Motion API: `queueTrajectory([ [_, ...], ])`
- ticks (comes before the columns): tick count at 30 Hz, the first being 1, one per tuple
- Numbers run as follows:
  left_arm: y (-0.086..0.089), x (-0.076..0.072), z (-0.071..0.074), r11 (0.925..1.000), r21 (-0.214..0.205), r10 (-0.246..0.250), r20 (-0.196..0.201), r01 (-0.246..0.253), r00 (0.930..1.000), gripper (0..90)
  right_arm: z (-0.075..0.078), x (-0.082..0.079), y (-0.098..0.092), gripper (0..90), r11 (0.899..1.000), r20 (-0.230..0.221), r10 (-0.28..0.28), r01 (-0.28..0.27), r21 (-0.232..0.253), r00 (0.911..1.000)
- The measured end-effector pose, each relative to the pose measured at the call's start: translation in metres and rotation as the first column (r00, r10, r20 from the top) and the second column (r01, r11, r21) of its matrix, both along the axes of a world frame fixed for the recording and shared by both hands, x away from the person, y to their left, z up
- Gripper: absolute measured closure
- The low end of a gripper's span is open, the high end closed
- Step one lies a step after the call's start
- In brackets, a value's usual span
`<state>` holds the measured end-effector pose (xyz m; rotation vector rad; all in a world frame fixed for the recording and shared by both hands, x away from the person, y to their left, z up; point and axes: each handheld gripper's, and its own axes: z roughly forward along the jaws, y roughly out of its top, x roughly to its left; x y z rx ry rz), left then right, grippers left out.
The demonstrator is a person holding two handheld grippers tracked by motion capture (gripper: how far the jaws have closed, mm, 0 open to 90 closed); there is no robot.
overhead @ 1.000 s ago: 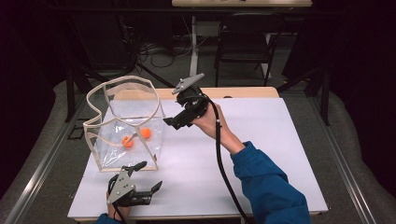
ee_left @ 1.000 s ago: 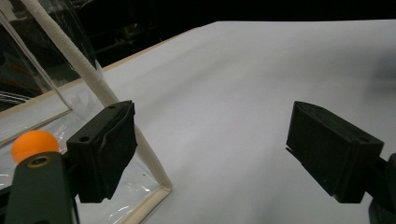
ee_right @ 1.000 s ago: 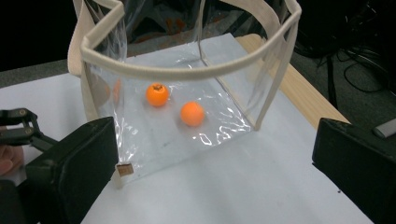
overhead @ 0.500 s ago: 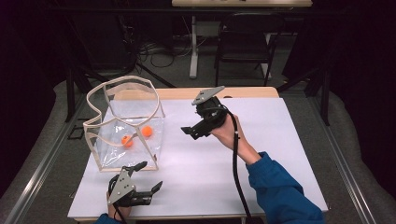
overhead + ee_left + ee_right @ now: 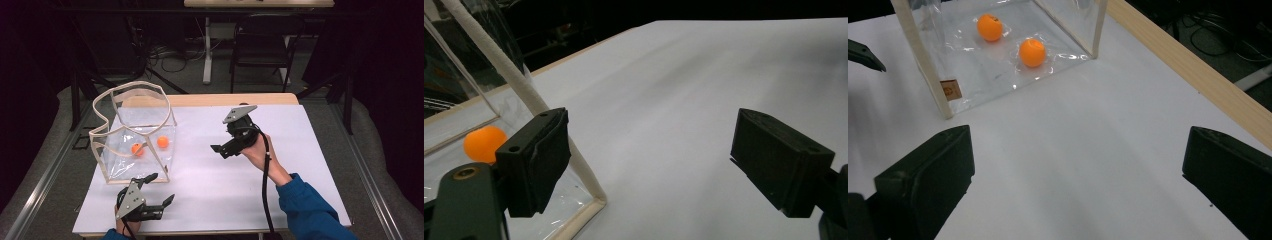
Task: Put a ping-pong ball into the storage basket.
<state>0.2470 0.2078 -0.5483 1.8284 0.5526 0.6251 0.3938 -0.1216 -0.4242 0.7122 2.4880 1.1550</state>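
Clear bag stands at the table's left edge, mouth up, two orange balls on its floor. Right gripper hangs mid-table, jaws wide, empty, well apart from the bag. Left gripper rests at the near edge just beside the bag's front corner, jaws wide, empty. Judgement: any reach should enter from above; the stiff white rim blocks a side approach.

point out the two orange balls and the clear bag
left orange ball [image 5: 137,149], high view, its middle
right orange ball [image 5: 162,142], high view, its middle
clear bag [image 5: 142,86], high view, far part of its cream rim
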Motion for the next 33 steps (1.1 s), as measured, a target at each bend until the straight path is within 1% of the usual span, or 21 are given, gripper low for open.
queueTrajectory([
  [2,0.0,0.0,0.0,1.0,0.0,0.0,-0.002,0.0,1.0,15.9,-0.003,-0.002,-0.005,0.0,1.0,0.0,-0.009,0.009,0.004,1.0],
  [7,0.0,0.0,0.0,1.0,0.0,0.002,-0.002,-0.002,1.0,15.9,-0.01,-0.007,-0.014,0.0,1.0,0.002,-0.019,0.019,-0.007,0.9998],
  [14,-0.001,0.0,-0.001,1.0,0.002,0.001,-0.003,-0.001,1.0,15.9,-0.024,-0.013,-0.026,0.0,0.999,-0.01,-0.035,0.035,-0.008,0.9993],
  [16,0.0,0.0,-0.001,1.0,0.0,0.003,-0.003,-0.003,1.0,15.9,-0.028,-0.016,-0.03,0.0,0.999,-0.004,-0.04,0.039,-0.013,0.9992],
  [21,-0.001,0.0,-0.001,1.0,0.002,0.003,-0.003,-0.003,1.0,15.9,-0.036,-0.022,-0.04,0.0,0.998,-0.01,-0.053,0.053,-0.017,0.9985],
  [24,-0.001,0.001,-0.001,1.0,0.002,0.004,-0.005,-0.004,1.0,15.9,-0.039,-0.026,-0.044,0.0,0.998,0.0,-0.06,0.06,-0.021,0.9982],
  [26,-0.001,0.001,-0.001,1.0,0.0,0.005,-0.004,-0.005,1.0,15.9,-0.04,-0.03,-0.048,0.0,0.998,0.024,-0.066,0.066,-0.017,0.9975],
  [31,-0.001,0.002,-0.001,1.0,0.001,0.003,-0.009,-0.003,0.9999,15.9,-0.045,-0.038,-0.058,0.0,0.997,0.025,-0.078,0.078,-0.019,0.9967],
  [33,-0.002,0.002,-0.001,1.0,0.006,0.003,-0.006,-0.003,1.0,15.9,-0.046,-0.042,-0.062,0.0,0.996,0.034,-0.086,0.087,-0.014,0.9957],
])
